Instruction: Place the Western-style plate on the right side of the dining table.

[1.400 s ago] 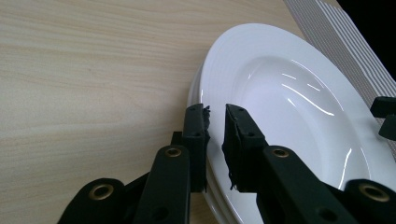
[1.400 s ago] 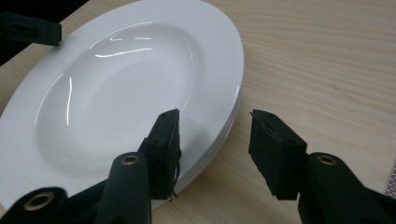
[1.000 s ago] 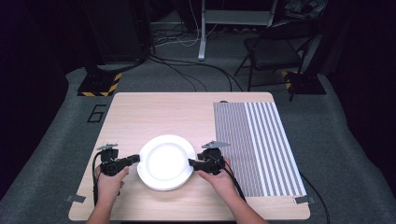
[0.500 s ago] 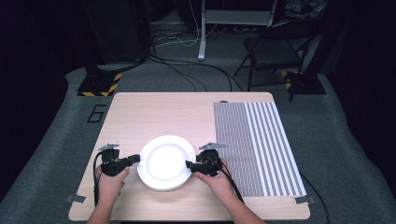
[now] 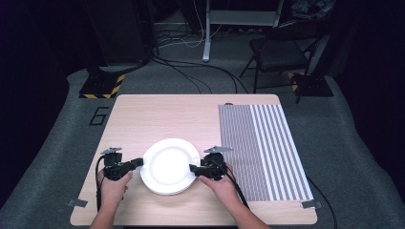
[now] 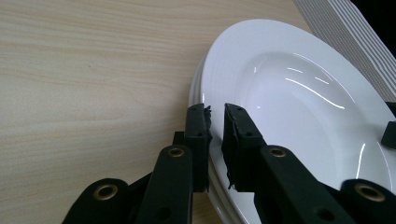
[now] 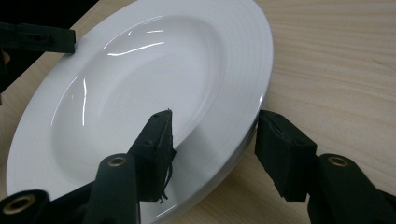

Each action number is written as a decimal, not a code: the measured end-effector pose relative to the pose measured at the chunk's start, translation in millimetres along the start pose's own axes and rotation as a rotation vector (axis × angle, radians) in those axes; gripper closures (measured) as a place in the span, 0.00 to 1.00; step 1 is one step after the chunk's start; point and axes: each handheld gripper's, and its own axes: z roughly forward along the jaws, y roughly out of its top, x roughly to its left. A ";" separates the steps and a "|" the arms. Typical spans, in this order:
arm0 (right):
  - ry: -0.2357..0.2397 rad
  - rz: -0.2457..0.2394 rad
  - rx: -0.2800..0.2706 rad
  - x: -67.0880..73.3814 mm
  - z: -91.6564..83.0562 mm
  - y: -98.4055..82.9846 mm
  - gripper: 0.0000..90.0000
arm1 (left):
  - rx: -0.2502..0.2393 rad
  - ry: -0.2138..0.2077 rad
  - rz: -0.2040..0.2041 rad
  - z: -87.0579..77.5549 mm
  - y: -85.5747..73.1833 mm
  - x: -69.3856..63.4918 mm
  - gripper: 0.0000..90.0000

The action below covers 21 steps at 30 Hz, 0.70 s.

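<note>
A pale wood-grain table point(image 5: 157, 114) is carrying a striped grey-and-white mat point(image 5: 267, 143) on its right side and, near the front edge, a stack of glossy white deep-rimmed plates point(image 5: 170, 165). The left gripper point(image 6: 215, 135) is pinching the top plate's rim, its jaws nearly pressed together. The right gripper point(image 7: 212, 140) is straddling the opposite rim with its jaws spread, not yet biting. It looks like a two-sided lift is being prepared: the right jaws should be closing squarely on the same top rim, since glazed ceramic is likely slippery, and both sides rising level.
</note>
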 end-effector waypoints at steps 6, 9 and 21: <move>0.018 0.048 -0.012 -0.2 -4.5 1.6 0.56 | 0.005 0.007 0.010 0.0 0.1 -1.2 0.90; 0.027 0.058 -0.013 -0.9 -5.7 1.8 0.56 | 0.003 0.011 0.020 0.5 0.1 -2.1 0.90; 0.068 0.110 -0.020 -2.3 -10.8 5.0 0.57 | 0.000 0.017 0.012 0.7 -0.7 -1.1 0.92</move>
